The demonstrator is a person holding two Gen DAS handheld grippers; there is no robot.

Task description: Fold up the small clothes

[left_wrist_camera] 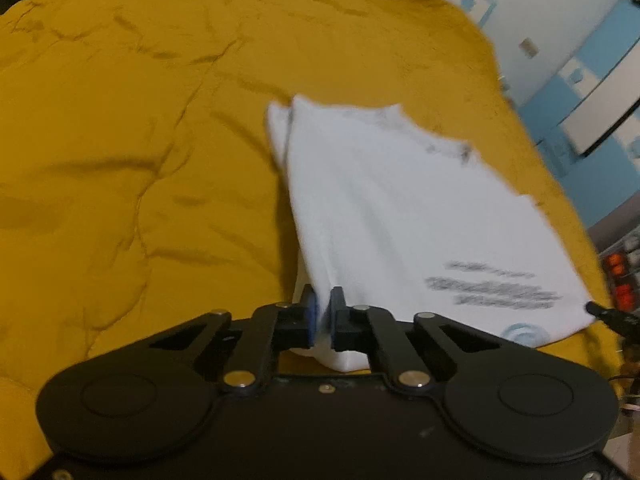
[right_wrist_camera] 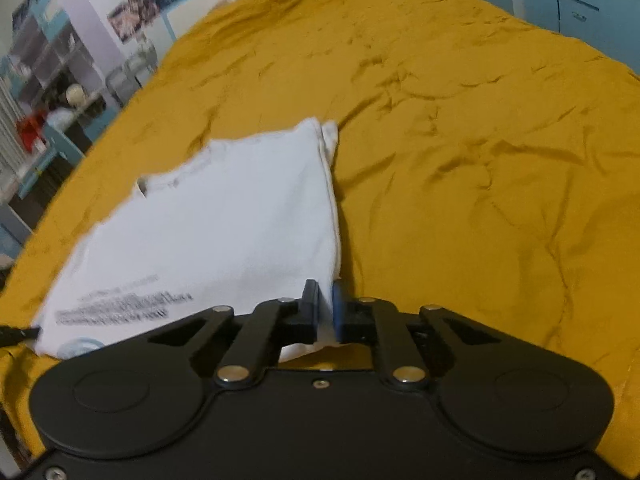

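A wrinkled mustard-yellow bedspread [left_wrist_camera: 120, 140] covers the bed and fills most of both wrist views. On it lies a white T-shirt [left_wrist_camera: 400, 208], folded to a narrower shape, with blurred dark print and a pale blue ring logo near the edge closest to the cameras; in the left wrist view it spreads from the centre toward 4 o'clock, and in the right wrist view toward 8 o'clock. Its far end, with a sleeve fold, rests on the bedspread, while the near edge is raised off it. The left claw [left_wrist_camera: 322, 312] is pinched narrow on one near corner of the T-shirt, cloth showing between its blue pads. The right claw [right_wrist_camera: 326, 308] is likewise closed tight on the other near corner. Blue cabinets [left_wrist_camera: 592, 92] stand beyond the bed at 2 o'clock in the left view.
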